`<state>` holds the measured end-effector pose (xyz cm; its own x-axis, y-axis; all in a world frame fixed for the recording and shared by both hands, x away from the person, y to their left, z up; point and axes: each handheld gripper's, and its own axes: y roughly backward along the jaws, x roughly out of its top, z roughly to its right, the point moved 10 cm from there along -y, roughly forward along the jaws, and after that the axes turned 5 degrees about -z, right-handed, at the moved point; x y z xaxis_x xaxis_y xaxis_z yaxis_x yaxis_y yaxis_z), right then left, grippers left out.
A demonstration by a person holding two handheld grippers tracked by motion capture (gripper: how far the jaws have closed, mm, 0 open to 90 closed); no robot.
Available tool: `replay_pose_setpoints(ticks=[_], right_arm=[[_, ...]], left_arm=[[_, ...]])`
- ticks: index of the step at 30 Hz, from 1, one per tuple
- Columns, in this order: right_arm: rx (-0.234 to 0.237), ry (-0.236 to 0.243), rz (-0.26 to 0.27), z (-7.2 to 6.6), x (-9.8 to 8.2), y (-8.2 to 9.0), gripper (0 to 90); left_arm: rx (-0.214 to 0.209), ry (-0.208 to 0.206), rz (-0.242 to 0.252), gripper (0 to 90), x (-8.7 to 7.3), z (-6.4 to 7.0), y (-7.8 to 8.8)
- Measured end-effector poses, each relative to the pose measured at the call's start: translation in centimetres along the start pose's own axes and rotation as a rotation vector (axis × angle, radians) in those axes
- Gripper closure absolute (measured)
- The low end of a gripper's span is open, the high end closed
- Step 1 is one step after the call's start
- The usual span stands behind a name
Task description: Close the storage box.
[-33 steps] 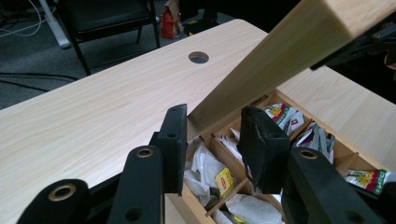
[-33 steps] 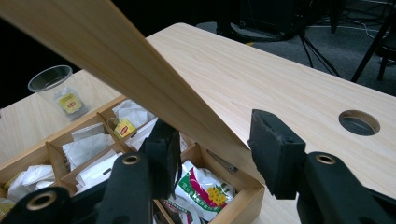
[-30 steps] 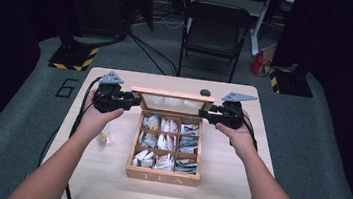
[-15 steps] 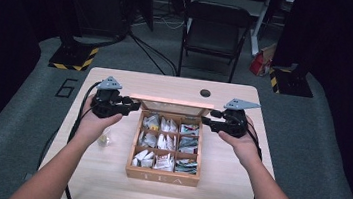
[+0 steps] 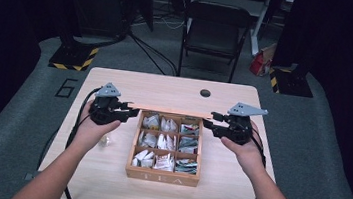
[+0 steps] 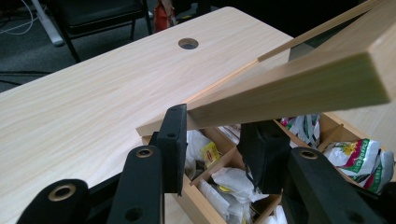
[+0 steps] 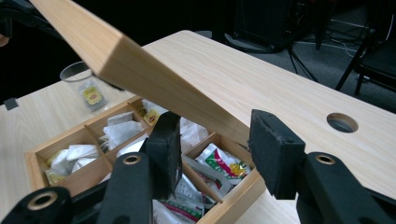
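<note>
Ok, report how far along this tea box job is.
Done: the lid is raised off the tea box, tea bags exposed. In hand: the left gripper and right gripper sit at the lid's ends; the right's jaws have just been closing, lid corner between them, grip unclear. Left: probably swinging the lid open or shut.

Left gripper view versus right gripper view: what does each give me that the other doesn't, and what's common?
Left gripper view: a red bag on the floor past the table. Right gripper view: a clear cup holding a tea bag, beside the box. Both: the raised wooden lid, the open tea box of packets, and the round hole in the tabletop.
</note>
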<state>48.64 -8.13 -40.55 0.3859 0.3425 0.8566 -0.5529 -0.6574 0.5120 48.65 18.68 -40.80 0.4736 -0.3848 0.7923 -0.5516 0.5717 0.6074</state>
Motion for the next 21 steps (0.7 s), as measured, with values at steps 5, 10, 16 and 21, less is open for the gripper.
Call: replay_pose_setpoints(ticks=[5,10,16,21], right_arm=[[0.017,-0.004,0.005,-0.8,-0.3,0.6,53.7],[0.028,0.015,0.024,-1.6,-0.2,1.4,55.4],[0.041,0.027,0.023,-2.5,-0.4,1.8,56.2],[0.043,0.014,0.016,-3.0,-0.8,2.2,56.2]], left_arm=[[-0.001,-0.005,-0.004,62.0,-0.4,0.2,0.1],[0.001,-0.006,-0.008,62.1,-0.8,0.5,0.1],[-0.008,-0.005,-0.005,62.1,-1.5,0.8,0.1],[-0.006,-0.010,-0.008,61.9,-1.9,1.0,0.2]])
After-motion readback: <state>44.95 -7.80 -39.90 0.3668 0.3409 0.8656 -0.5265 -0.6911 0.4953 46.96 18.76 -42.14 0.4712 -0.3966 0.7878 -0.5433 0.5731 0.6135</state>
